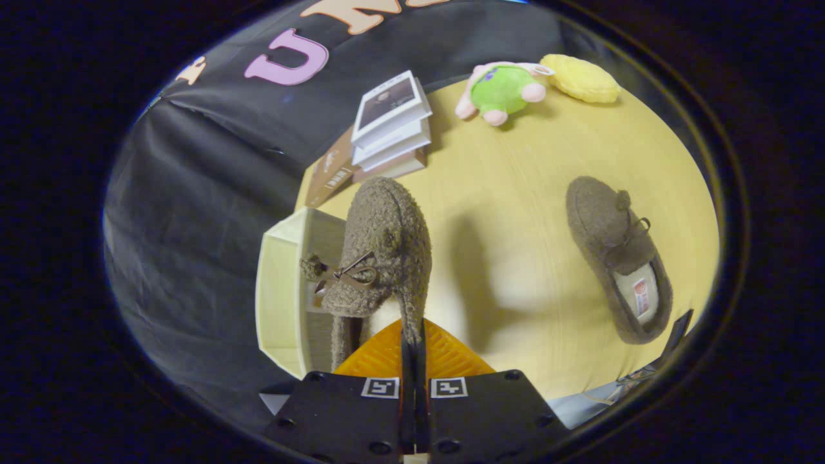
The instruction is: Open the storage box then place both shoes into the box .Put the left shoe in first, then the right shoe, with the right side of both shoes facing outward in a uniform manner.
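tool: the tool [412, 345] has its fingers pinched together on the thin side wall of the held shoe [380, 248], right at the collar, so it's clenched on the shoe and carrying it off the table [515, 193].
held shoe: fuzzy brown slipper with a little bow, toe pointing to 12 o'clock from the fingers, hanging just ahead of them, over the rim of the box.
storage box: the pale storage box [283, 290] sits at about 10 o'clock from the fingertips, at the table's edge, and looks open already.
other shoe: second shoe [619, 258] lies on the table at about 2 o'clock, well apart, opening up.
handling: looks light and floppy, soft fleece with no stiffness, so it'll sag and swing from a collar pinch. Not fragile, not slippery. The heel collar or side wall is probably the only sensible grab spot.
clutter: book stack [390, 125], green plush toy [503, 90] and yellow plush [580, 78] sit far off around 12 to 1 o'clock.
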`<act>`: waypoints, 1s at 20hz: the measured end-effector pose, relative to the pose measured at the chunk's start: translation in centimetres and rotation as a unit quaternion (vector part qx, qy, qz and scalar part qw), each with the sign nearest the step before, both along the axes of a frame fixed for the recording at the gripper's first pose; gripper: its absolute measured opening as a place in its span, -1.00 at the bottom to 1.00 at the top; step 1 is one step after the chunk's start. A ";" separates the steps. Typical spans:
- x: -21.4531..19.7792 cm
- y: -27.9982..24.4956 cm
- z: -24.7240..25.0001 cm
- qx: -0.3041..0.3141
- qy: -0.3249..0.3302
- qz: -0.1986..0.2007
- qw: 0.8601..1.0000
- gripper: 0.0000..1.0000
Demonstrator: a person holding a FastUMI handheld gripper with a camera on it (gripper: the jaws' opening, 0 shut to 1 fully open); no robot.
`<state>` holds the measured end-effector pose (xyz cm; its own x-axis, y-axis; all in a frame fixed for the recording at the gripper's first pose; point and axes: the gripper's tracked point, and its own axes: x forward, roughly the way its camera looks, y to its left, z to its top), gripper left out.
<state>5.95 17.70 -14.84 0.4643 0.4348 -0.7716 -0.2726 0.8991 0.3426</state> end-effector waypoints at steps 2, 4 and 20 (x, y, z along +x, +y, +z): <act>-1.3 2.3 2.1 0.022 0.003 0.022 0.999 -0.92; -2.3 5.1 3.4 0.040 0.009 0.044 0.998 -0.92; -2.4 20.3 -7.8 -0.072 0.050 0.043 0.995 -0.92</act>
